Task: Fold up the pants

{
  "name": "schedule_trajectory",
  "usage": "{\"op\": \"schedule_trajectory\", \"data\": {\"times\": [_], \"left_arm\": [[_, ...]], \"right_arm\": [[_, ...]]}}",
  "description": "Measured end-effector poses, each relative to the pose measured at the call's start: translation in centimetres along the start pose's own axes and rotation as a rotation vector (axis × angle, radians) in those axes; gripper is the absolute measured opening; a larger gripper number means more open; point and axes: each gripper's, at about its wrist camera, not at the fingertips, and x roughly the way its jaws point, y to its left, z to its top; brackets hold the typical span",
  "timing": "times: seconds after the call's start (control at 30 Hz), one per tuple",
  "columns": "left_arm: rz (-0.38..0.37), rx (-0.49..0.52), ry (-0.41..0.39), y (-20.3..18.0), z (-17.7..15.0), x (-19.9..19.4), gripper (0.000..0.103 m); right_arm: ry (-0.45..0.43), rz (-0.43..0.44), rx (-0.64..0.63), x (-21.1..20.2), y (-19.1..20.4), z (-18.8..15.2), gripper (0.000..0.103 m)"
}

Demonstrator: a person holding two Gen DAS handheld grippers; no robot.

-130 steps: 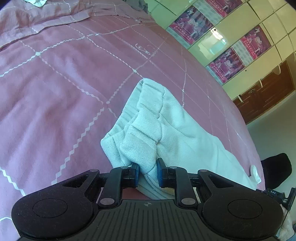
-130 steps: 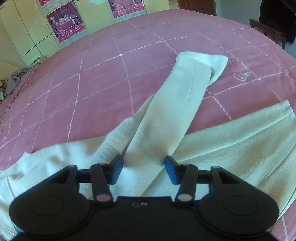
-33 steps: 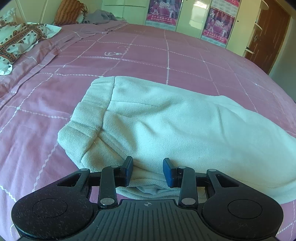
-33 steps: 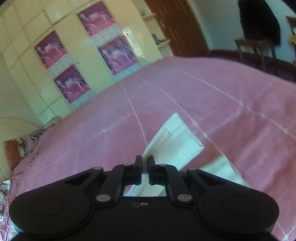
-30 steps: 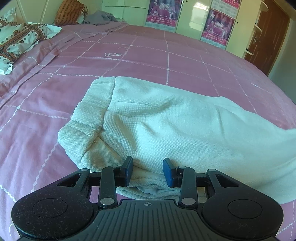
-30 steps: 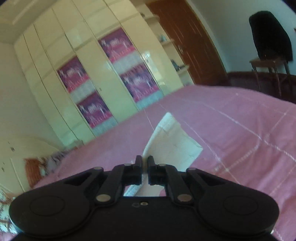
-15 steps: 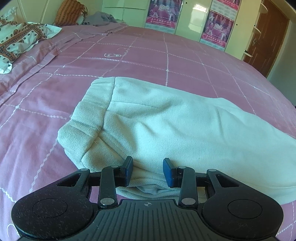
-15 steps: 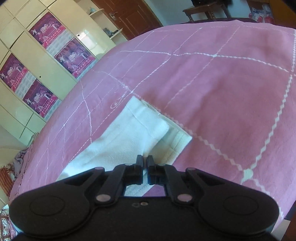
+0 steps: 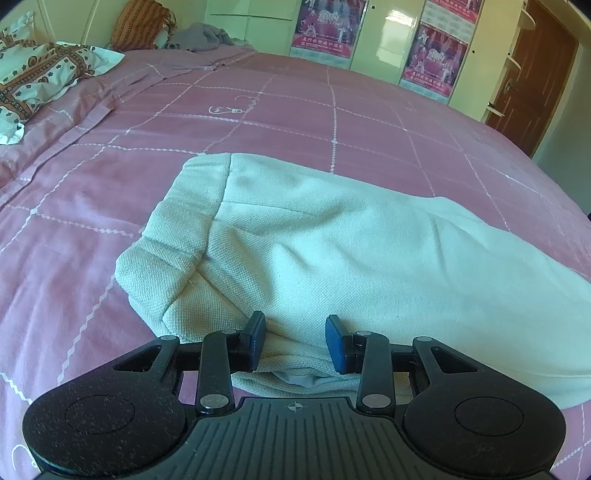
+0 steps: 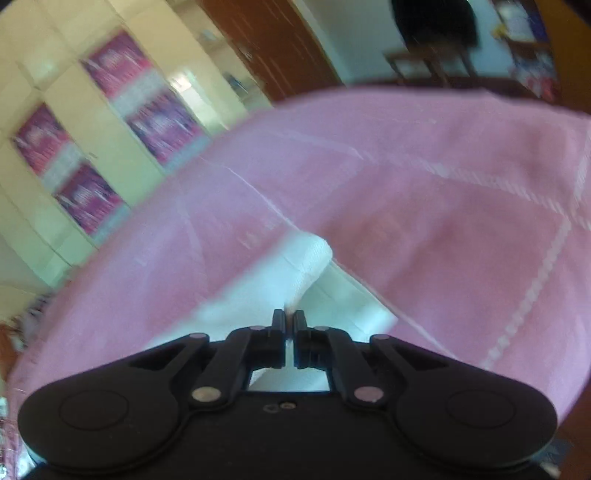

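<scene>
The cream-white pants lie on the pink bedspread, waistband to the left, folded lengthwise. My left gripper is open, its jaws straddling the near edge of the pants at the waist end. In the blurred right wrist view the pant leg cuffs are lifted off the bed. My right gripper is shut on the cuff fabric, which runs from between the jaws up and forward.
Patterned pillows and a grey cloth heap lie at the head of the bed. Wardrobe doors with posters stand behind. A brown door is at right. A chair with dark clothing stands beyond the bed.
My right gripper, still shut on the cuffs, has swung and lifted them again; the view is motion-blurred. My left gripper and the waist end have stayed put.
</scene>
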Motion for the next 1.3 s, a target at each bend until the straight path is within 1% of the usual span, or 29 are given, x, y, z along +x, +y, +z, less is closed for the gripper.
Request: {"op": "schedule_trajectory", "data": {"times": [0.03,0.07,0.17,0.23,0.27,0.3,0.37,0.4,0.47,0.5,0.53,0.57,0.63,0.7,0.77,0.8,0.83,0.87,0.93,0.97,1.1,1.2,1.3], "left_arm": [[-0.002,0.001,-0.001,0.0,0.0,0.0,0.036],[-0.004,0.002,-0.001,0.1,0.0,-0.1,0.036],[-0.004,0.003,-0.009,0.0,0.1,-0.4,0.036],[-0.008,-0.017,-0.032,0.2,0.2,-1.3,0.037],[-0.01,-0.042,-0.059,0.6,0.2,-2.1,0.037],[-0.005,-0.067,-0.088,1.0,0.1,-2.9,0.037],[0.014,-0.116,-0.129,2.1,-0.1,-4.3,0.037],[0.013,-0.162,-0.138,3.1,-0.2,-4.8,0.037],[0.005,-0.252,-0.136,5.0,-0.2,-4.9,0.047],[0.005,-0.297,-0.139,5.9,-0.2,-4.6,0.058],[0.014,-0.33,-0.138,6.5,-0.1,-4.4,0.062],[0.025,-0.363,-0.133,7.2,0.0,-4.0,0.062],[0.003,-0.415,-0.131,8.1,0.3,-3.1,0.062],[-0.022,-0.447,-0.117,8.6,0.7,-1.9,0.062],[-0.031,-0.457,-0.091,8.9,1.0,-0.7,0.062],[-0.028,-0.455,-0.078,8.9,1.0,-0.2,0.059],[-0.014,-0.446,-0.07,8.9,0.9,0.2,0.023],[-0.01,-0.441,-0.06,9.1,0.7,0.6,0.017],[-0.052,-0.482,-0.079,9.9,0.1,0.7,0.017],[-0.06,-0.482,-0.084,10.1,-0.1,0.6,0.017],[-0.056,-0.48,-0.098,9.9,-0.3,0.7,0.017],[-0.04,-0.47,-0.111,9.5,-0.6,0.5,0.017],[-0.039,-0.473,-0.126,9.6,-1.0,0.6,0.017]], "right_arm": [[0.05,-0.023,0.022,1.0,-0.9,-0.4,0.003],[0.06,-0.021,0.021,1.4,-1.1,-0.8,0.003],[0.032,-0.021,-0.013,0.9,-0.4,-1.1,0.004],[0.051,-0.014,0.0,1.1,-0.6,-1.0,0.008],[0.058,-0.011,0.01,1.1,-0.8,-0.9,0.01],[0.037,-0.014,0.019,0.6,-0.9,-0.8,0.019],[-0.034,-0.025,-0.035,-1.1,-0.3,-0.8,0.02],[-0.057,-0.014,-0.06,-1.9,0.1,-0.9,0.02],[-0.081,0.041,-0.11,-2.6,1.2,-1.0,0.02],[-0.077,0.073,-0.158,-2.7,2.4,-1.1,0.02],[-0.069,0.094,-0.195,-2.5,3.5,-1.2,0.021],[-0.053,0.128,-0.231,-2.1,4.9,-1.3,0.023],[-0.009,0.211,-0.298,-0.7,8.7,-1.7,0.028],[0.034,0.288,-0.342,0.9,12.4,-2.3,0.028],[0.084,0.366,-0.383,2.6,16.3,-3.0,0.028],[0.107,0.397,-0.41,3.5,18.4,-3.5,0.028],[0.13,0.426,-0.433,4.4,20.3,-4.0,0.028],[0.159,0.461,-0.458,5.2,22.3,-4.5,0.028],[0.211,0.523,-0.52,7.1,26.6,-6.1,0.028],[0.236,0.547,-0.547,8.1,28.3,-6.7,0.028],[0.334,0.628,-0.651,12.3,35.4,-9.5,0.024],[0.4,0.669,-0.725,14.9,39.3,-11.9,0.021],[0.443,0.688,-0.789,17.4,41.8,-13.7,0.019]]}}
